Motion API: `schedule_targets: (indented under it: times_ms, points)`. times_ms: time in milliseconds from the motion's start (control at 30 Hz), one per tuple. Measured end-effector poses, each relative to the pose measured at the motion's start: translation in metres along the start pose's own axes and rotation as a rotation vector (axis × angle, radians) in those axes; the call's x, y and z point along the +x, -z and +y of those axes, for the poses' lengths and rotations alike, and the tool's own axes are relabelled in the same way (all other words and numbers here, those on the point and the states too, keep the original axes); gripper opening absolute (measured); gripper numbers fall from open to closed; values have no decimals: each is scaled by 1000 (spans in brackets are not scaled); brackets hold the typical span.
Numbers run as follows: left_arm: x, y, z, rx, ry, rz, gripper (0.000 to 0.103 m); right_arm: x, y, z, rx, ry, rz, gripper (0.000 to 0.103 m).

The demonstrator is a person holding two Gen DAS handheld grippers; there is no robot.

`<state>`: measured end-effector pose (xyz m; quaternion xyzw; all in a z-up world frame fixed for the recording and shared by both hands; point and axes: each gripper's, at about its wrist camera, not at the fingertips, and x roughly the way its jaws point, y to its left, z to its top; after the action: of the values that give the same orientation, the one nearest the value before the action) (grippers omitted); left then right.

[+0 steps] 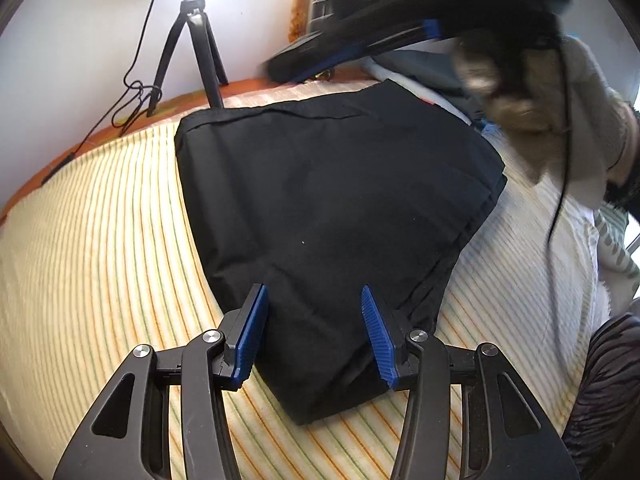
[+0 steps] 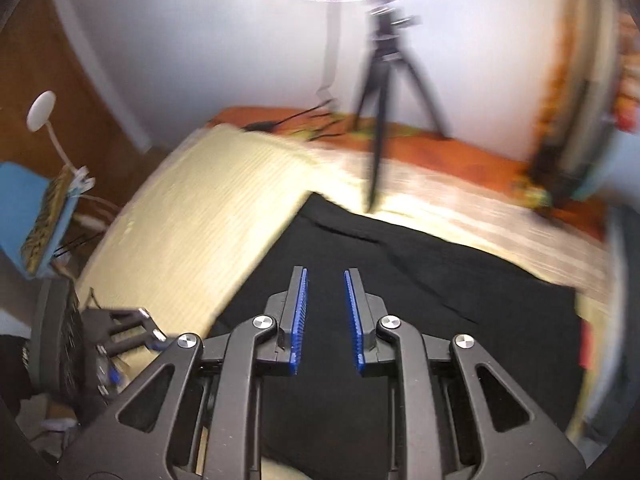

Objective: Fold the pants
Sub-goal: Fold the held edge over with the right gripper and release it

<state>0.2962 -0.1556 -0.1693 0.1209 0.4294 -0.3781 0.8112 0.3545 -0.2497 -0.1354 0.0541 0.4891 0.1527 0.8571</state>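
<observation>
Pants [image 1: 332,208] lie folded on the bed [image 1: 100,220], long side running away from the left gripper [image 1: 316,300], which hangs nearer, released. Right gripper [image 2: 325,280] hangs released too.

One pair of black pants [image 1: 328,184] lies folded on one striped bed cover [image 1: 100,248]. Two grippers show: the left gripper [image 1: 314,336] and the right gripper [image 2: 325,316], each with two blue-padded fingers, four in all. One black tripod [image 1: 192,48] stands at the far edge on three legs. One gloved hand [image 1: 540,92] appears, blurred. One white round-headed lamp [image 2: 42,110] is at the side.
</observation>
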Motion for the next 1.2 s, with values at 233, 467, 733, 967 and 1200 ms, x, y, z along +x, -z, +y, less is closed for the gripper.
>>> schedule_targets:
  times_ms: [233,467,733,967,1200]
  points:
    - [6,6,6,-17,27,3,47,78,-18,22,-49,26,114,15]
    - [5,14,8,-27,55,1,46,114,-31,14,-51,94,137,13]
    - [-12,41,0,5,65,11,46,128,-41,8,-8,90,136,12]
    - [-50,50,24,-155,85,-38,48,87,-35,8,77,62,103,21]
    - [-48,45,48,-341,134,-53,48,36,-9,20,102,7,78,36]
